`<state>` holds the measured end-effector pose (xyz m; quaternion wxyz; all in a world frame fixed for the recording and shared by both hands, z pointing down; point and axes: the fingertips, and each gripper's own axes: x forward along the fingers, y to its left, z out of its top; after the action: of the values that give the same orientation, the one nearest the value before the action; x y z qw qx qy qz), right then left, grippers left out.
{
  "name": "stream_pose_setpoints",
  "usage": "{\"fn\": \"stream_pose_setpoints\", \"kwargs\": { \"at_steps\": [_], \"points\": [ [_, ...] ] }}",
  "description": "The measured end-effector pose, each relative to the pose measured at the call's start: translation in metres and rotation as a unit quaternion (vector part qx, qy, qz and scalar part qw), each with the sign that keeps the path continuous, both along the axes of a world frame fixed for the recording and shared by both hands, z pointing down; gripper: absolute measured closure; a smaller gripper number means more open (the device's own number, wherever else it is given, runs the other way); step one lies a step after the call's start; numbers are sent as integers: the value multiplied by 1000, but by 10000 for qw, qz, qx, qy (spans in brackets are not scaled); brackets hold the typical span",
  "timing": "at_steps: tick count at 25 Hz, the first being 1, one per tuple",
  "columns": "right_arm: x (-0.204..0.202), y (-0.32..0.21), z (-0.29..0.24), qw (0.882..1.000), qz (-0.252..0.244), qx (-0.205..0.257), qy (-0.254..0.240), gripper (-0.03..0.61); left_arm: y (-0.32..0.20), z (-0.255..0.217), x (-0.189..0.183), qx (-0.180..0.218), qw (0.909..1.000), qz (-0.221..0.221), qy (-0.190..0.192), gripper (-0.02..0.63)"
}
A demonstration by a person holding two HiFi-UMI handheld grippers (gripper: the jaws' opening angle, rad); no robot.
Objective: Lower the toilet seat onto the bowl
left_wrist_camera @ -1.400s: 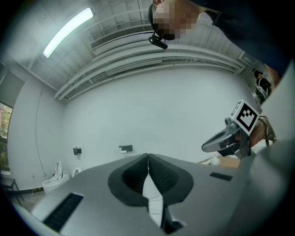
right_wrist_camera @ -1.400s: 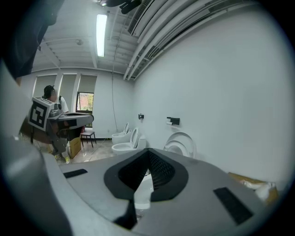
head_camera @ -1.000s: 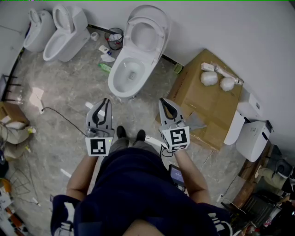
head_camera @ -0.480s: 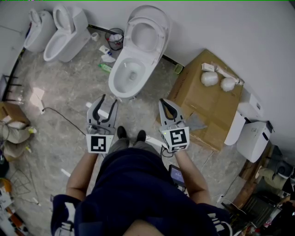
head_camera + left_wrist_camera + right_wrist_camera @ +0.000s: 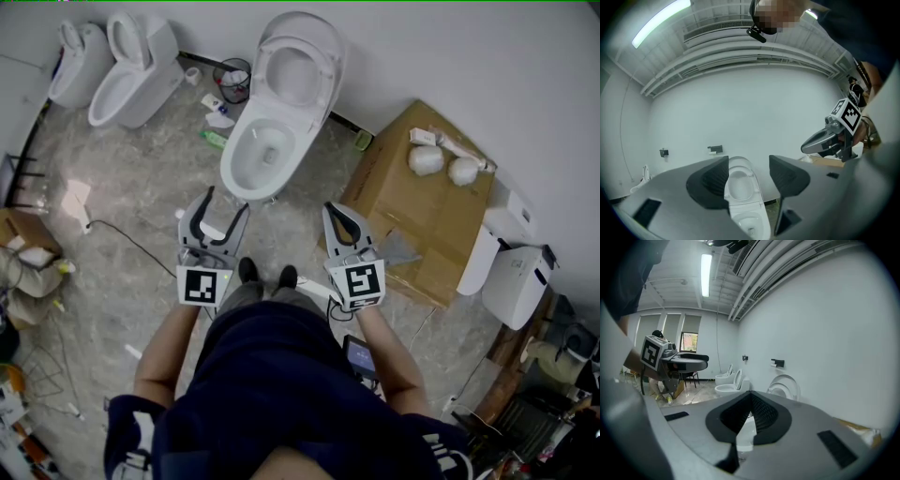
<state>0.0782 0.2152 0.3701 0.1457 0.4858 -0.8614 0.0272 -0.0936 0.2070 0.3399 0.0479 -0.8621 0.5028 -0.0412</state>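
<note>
This is a bare workroom or test space for bathroom fittings, not a lived-in bathroom. One toilet (image 5: 272, 122) stands open against the plain white wall (image 5: 450, 56), with two more toilets (image 5: 131, 66) by the far left corner of the marble-look tiled floor (image 5: 141, 178). A big cardboard box (image 5: 412, 206), loose cables (image 5: 127, 234) and litter (image 5: 217, 119) lie about — overhead run exposed ducting (image 5: 754, 51) and a strip light (image 5: 661, 18).
</note>
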Motion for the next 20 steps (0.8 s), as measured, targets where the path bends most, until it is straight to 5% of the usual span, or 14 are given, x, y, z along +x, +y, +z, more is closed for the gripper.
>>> {"fn": "stream_pose_setpoints", "kwargs": {
  "at_steps": [20],
  "points": [
    [47,16,11,9995,-283,-88,-111,558,-26,5,49,169,9996,50,-233,301]
  ]
}}
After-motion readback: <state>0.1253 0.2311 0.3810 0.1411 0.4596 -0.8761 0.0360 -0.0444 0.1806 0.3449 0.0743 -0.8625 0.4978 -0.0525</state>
